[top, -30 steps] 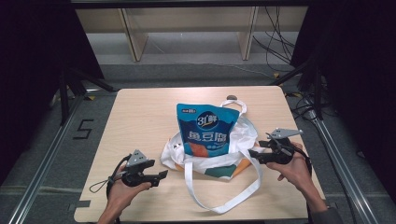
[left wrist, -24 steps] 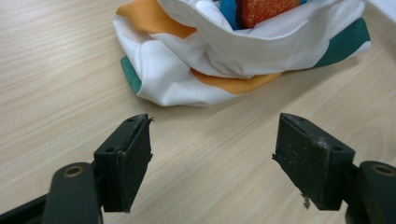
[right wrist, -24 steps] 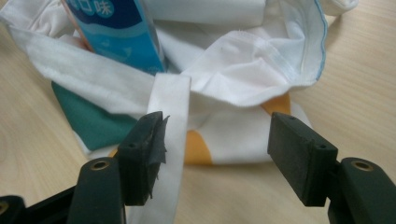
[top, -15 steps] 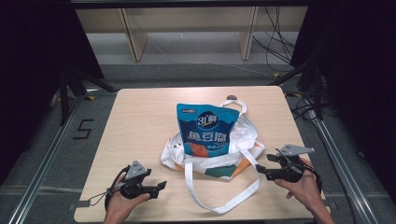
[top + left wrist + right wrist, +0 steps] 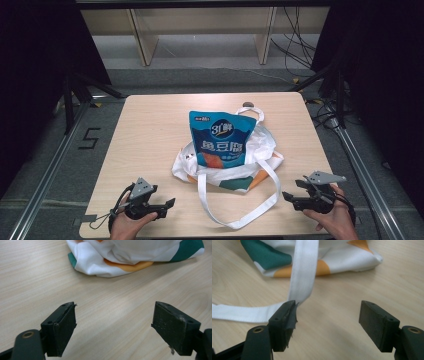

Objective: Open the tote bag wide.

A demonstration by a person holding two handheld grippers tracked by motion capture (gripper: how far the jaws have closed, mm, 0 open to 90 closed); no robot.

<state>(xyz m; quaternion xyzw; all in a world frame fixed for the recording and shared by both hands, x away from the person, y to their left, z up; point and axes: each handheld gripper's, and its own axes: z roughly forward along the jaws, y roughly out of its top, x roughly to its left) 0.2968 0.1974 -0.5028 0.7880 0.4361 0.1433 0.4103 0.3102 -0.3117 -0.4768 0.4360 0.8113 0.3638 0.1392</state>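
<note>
**Both grippers backed off to the near edge, bag left packed**

Compared with a second ago, I see my two hands pulled back toward me: the right gripper (image 5: 289, 196), which was up beside the tote bag (image 5: 260, 150) a second ago, now sits low at the near right corner of the table (image 5: 150, 125), and the left gripper (image 5: 169, 203) has drifted down to the near left edge. The blue snack pouch (image 5: 219, 140) stands upright in the bag's mouth at the table's middle, unmoved across the frames. I read this as a release: the pouch looks seated, and the packing step seems done or nearly so.

The high view gives me the layout, with both grippers well apart from the bag, but not the jaws clearly. The left gripper view settles that one: jaws spread wide over bare wood, nothing between them, the bag's white, green and orange cloth (image 5: 130, 257) ahead. The right gripper (image 5: 328, 326) view shows its jaws equally wide and empty, with the white strap (image 5: 303, 272) running down from the bag and passing just behind one jaw; whether it touches the pad I cannot tell. From above, that strap (image 5: 250, 210) loops toward the near edge.
</note>
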